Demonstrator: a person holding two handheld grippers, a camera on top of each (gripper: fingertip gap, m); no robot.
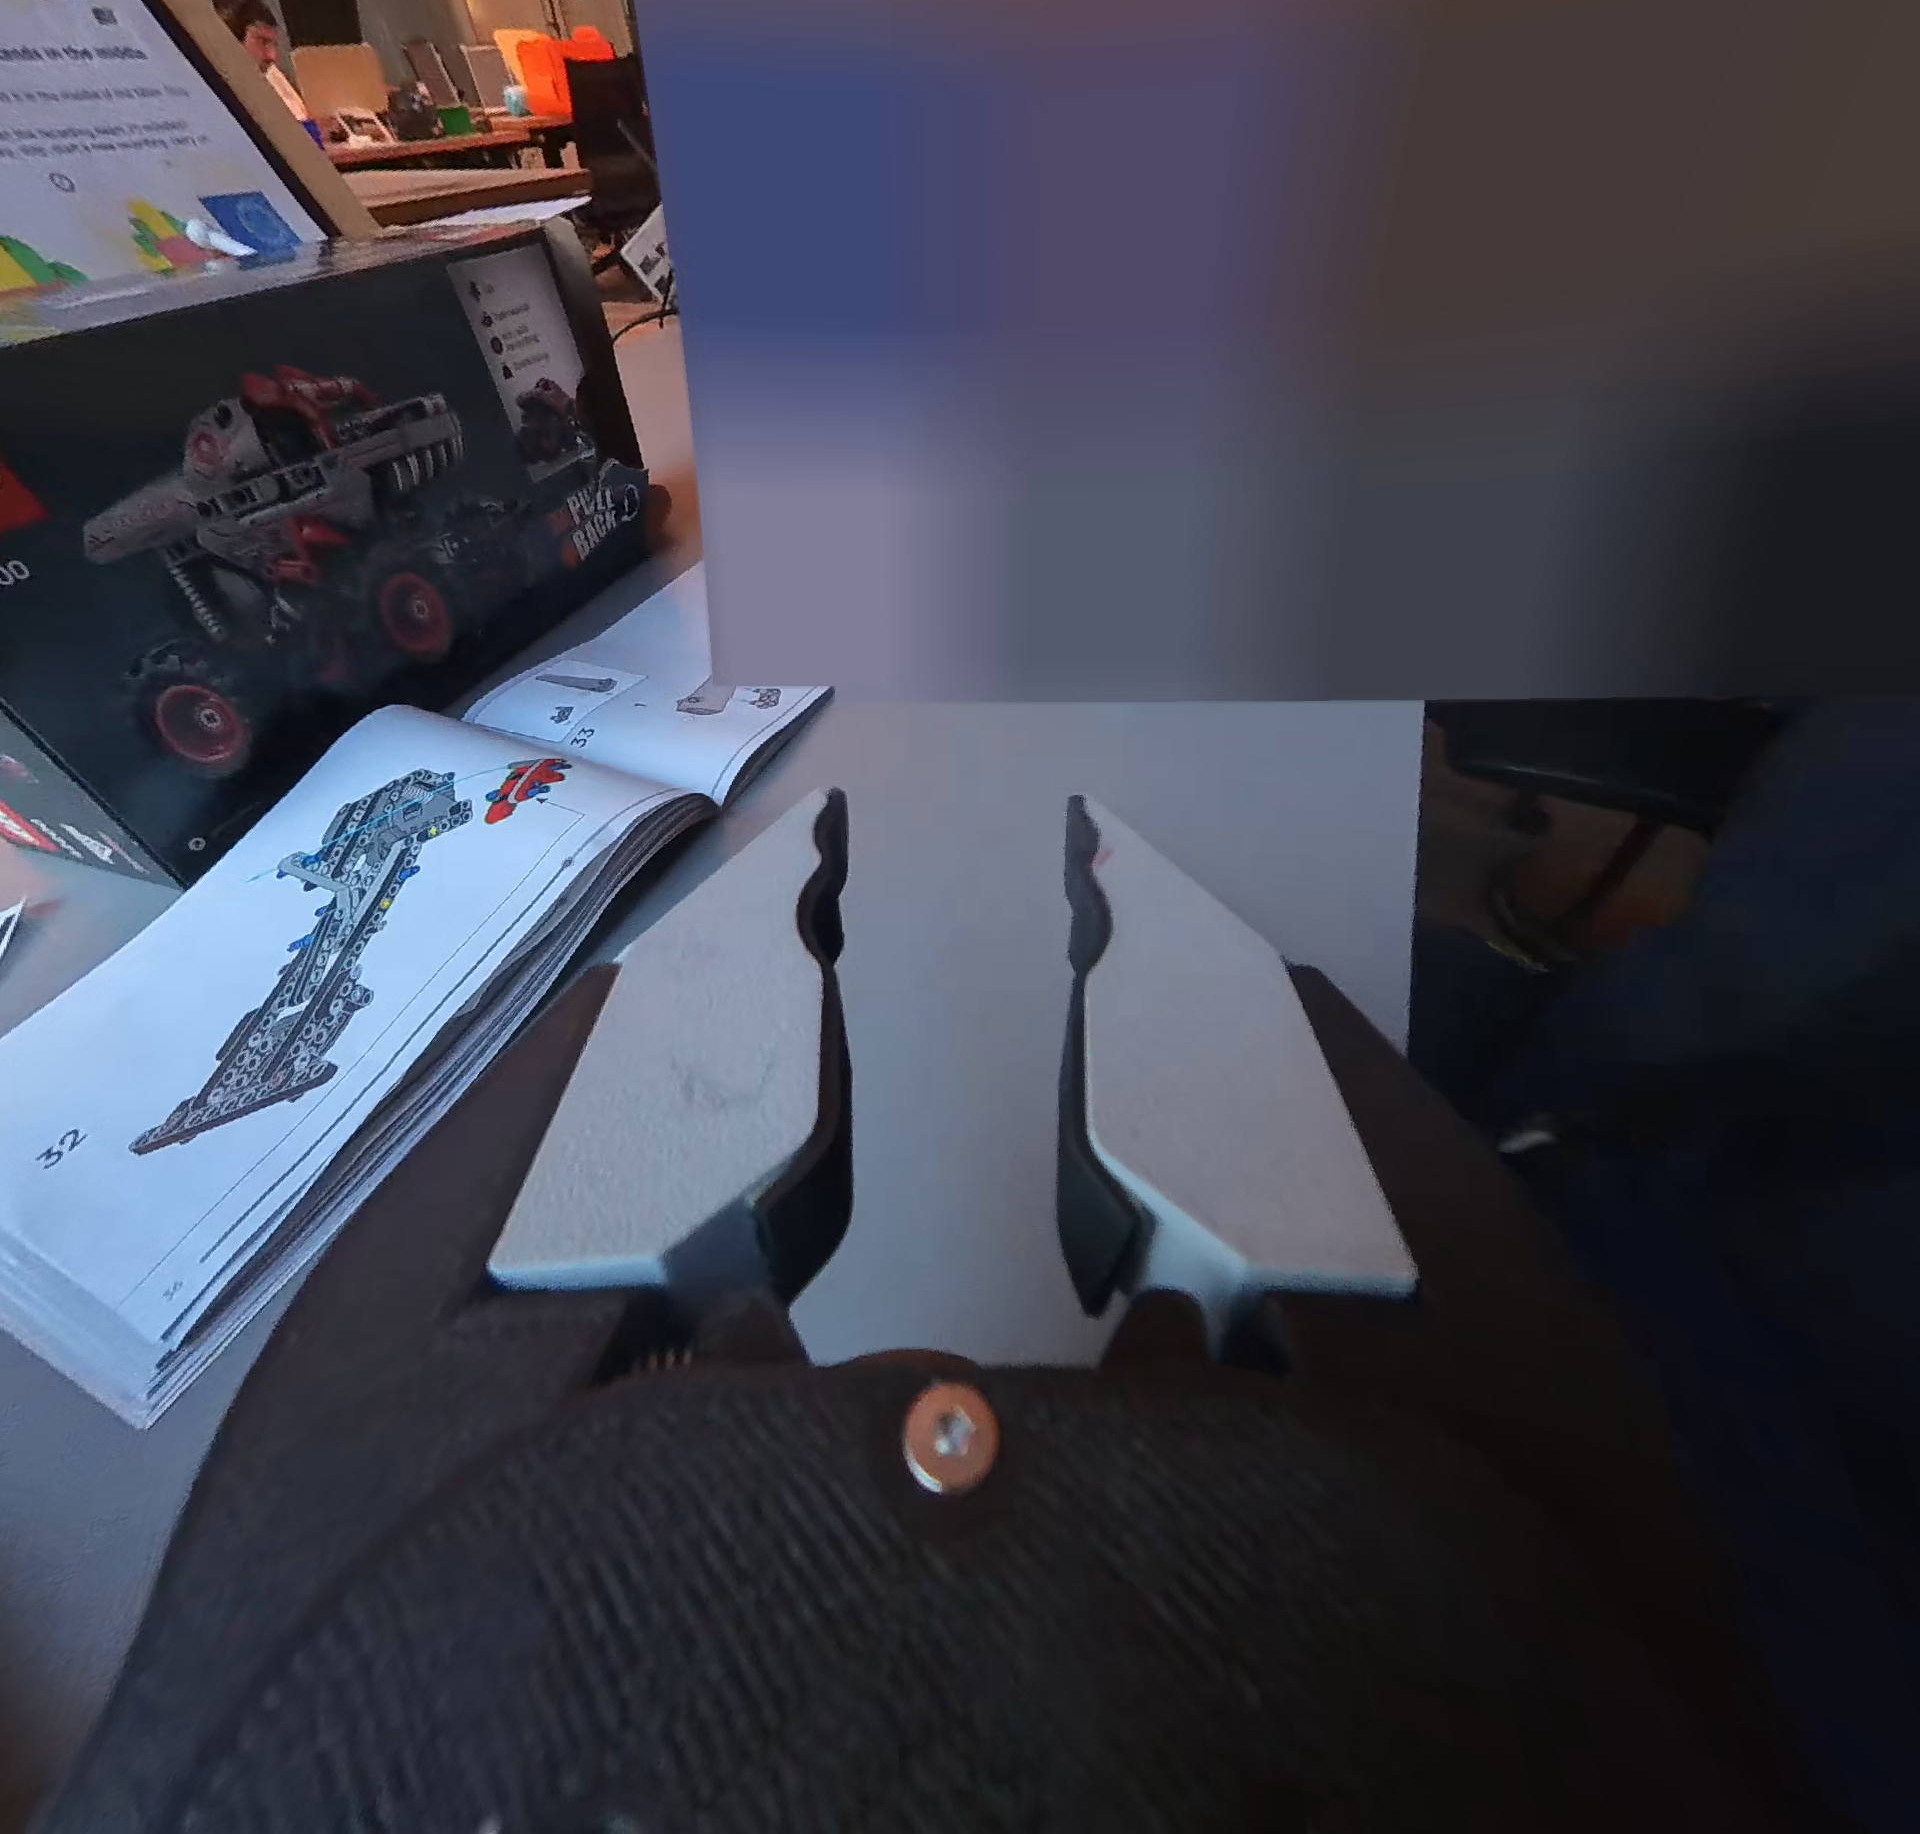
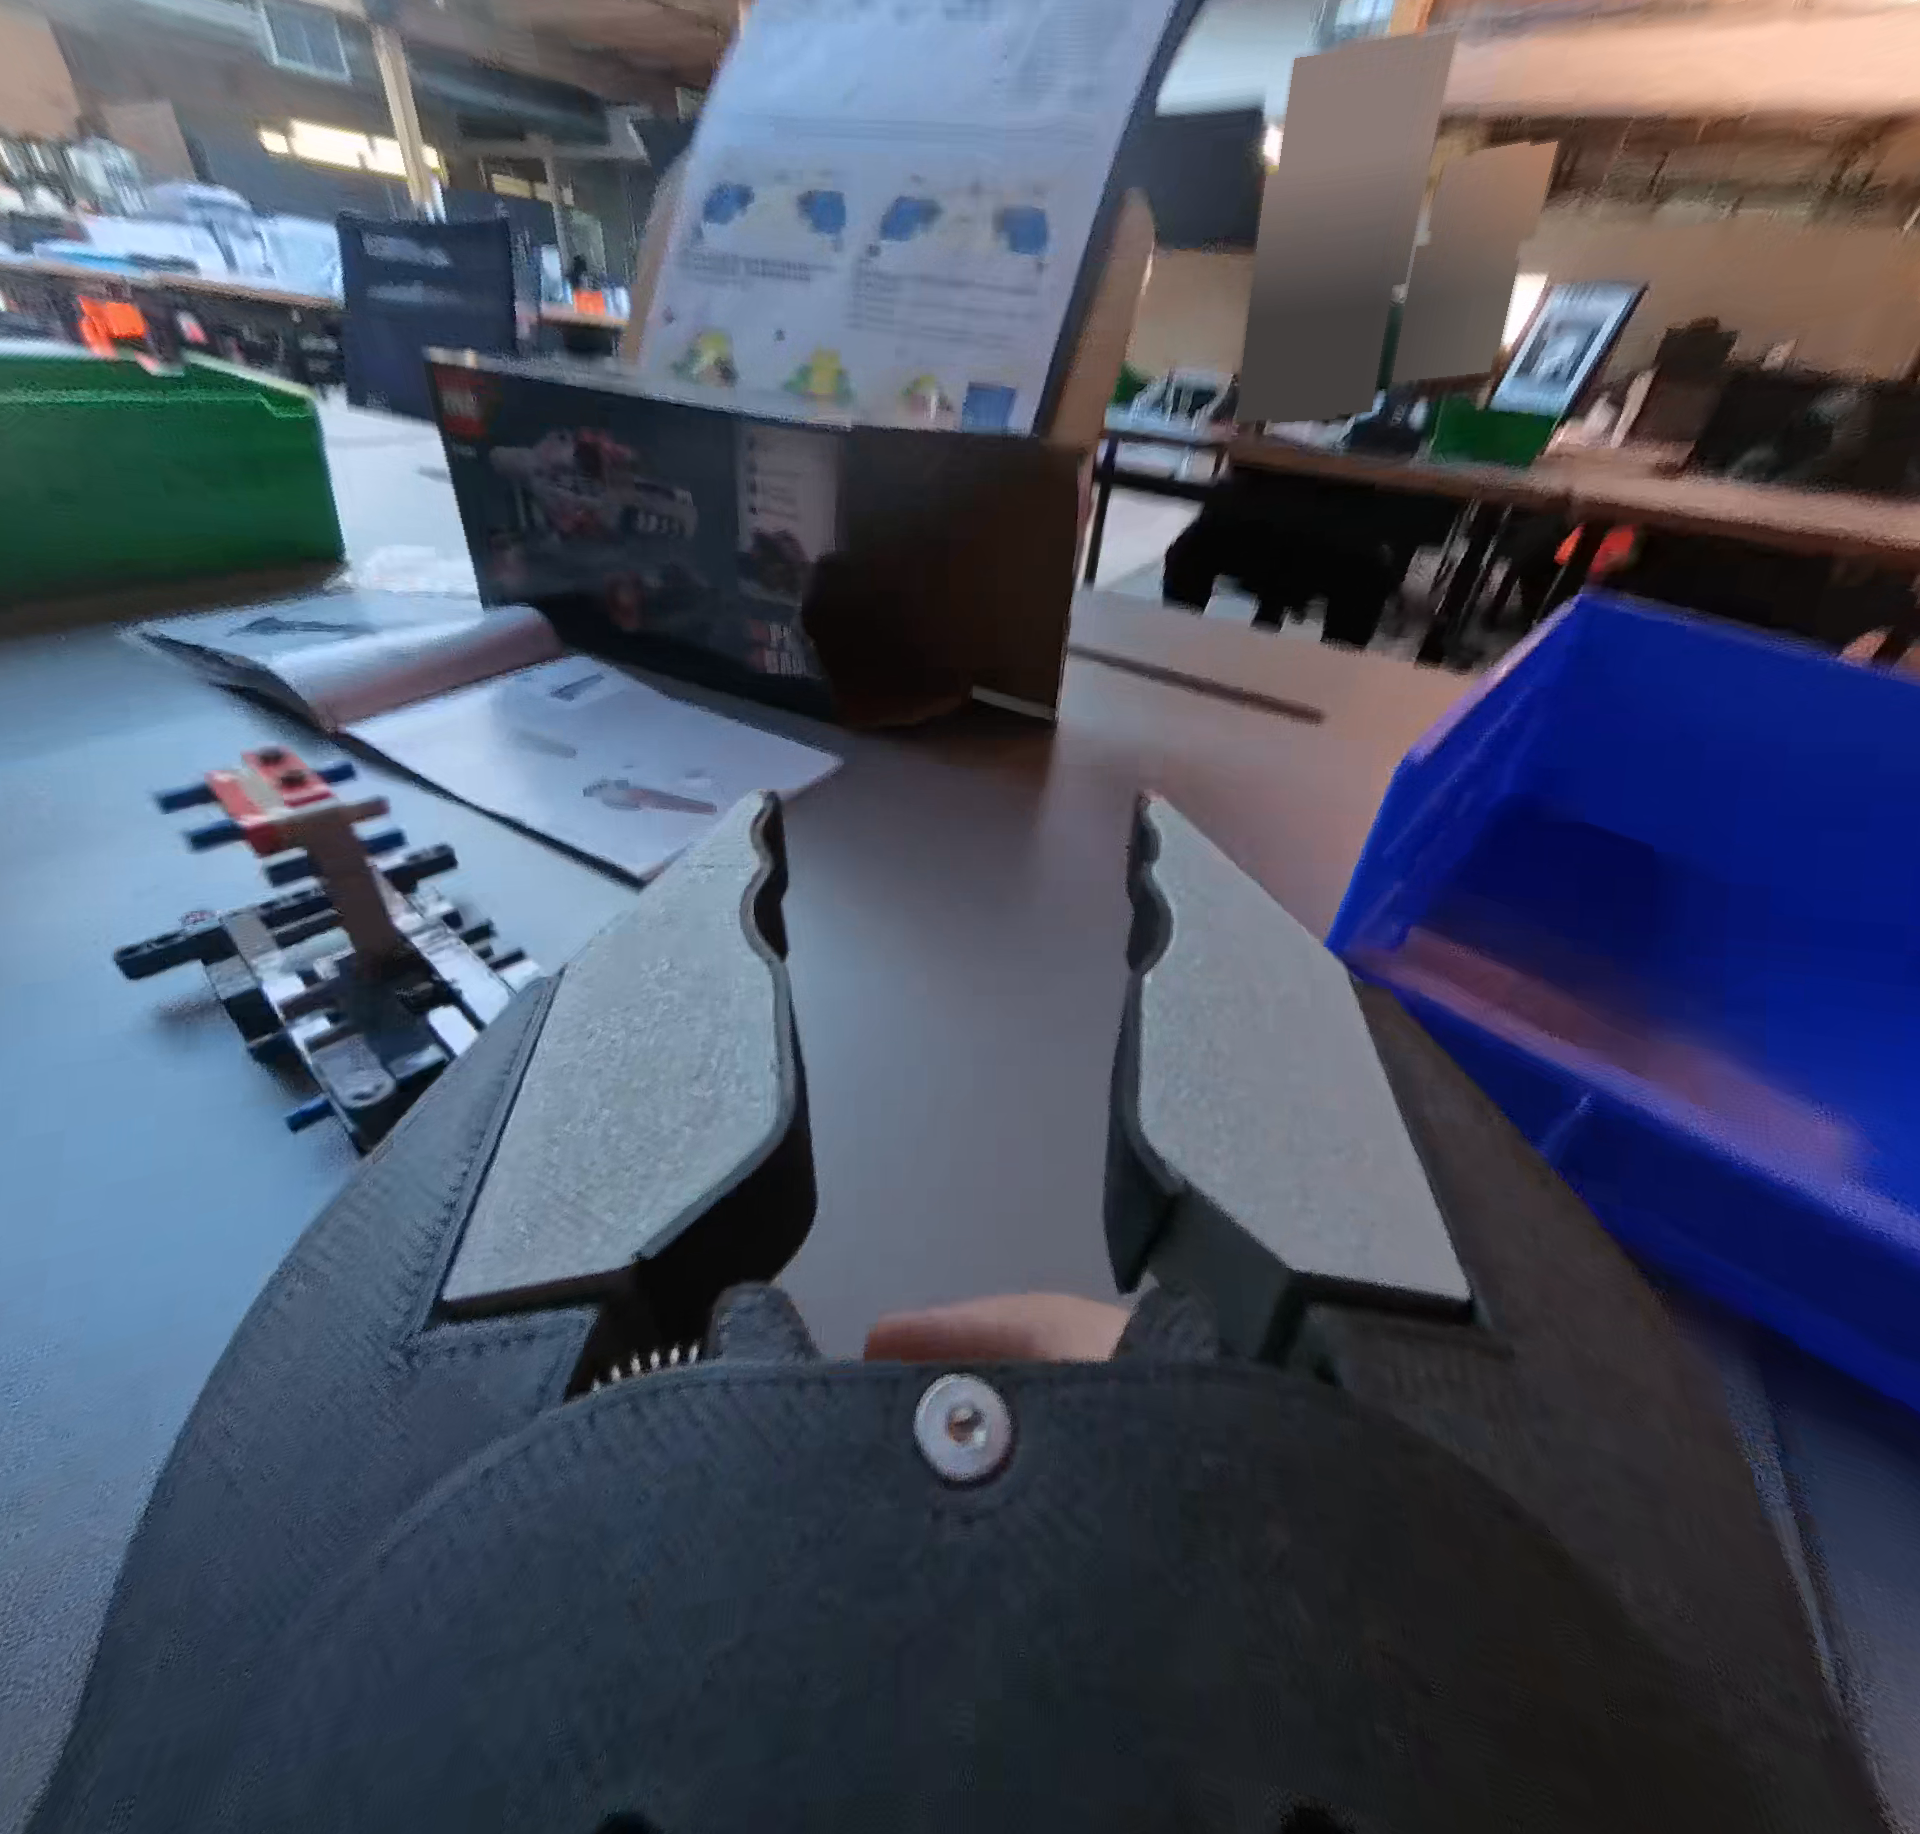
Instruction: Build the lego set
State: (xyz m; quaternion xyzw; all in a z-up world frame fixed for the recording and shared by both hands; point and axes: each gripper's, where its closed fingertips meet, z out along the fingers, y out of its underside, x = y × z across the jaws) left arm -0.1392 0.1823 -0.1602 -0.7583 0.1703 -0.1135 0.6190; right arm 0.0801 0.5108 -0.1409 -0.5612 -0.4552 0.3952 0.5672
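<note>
My left gripper (image 1: pixel 951 818) is open and empty over bare table, just right of the open instruction booklet (image 1: pixel 312 963). My right gripper (image 2: pixel 956 818) is open and empty above the dark table. A partly built lego frame (image 2: pixel 322 963), black beams with blue pins, a grey beam and a red piece at its far end, lies on the table to the left of the right gripper's left finger. The booklet also shows in the right wrist view (image 2: pixel 582 756), beyond the frame. No loose piece sits between either pair of fingers.
The black lego box (image 1: pixel 270 527) stands behind the booklet, also in the right wrist view (image 2: pixel 769 548), with a printed sheet on a stand (image 2: pixel 914 163) behind it. A blue bin (image 2: pixel 1683 963) sits close on the right. A green bin (image 2: pixel 156 475) stands far left. The grippers' ends are close to 40 cm from one another.
</note>
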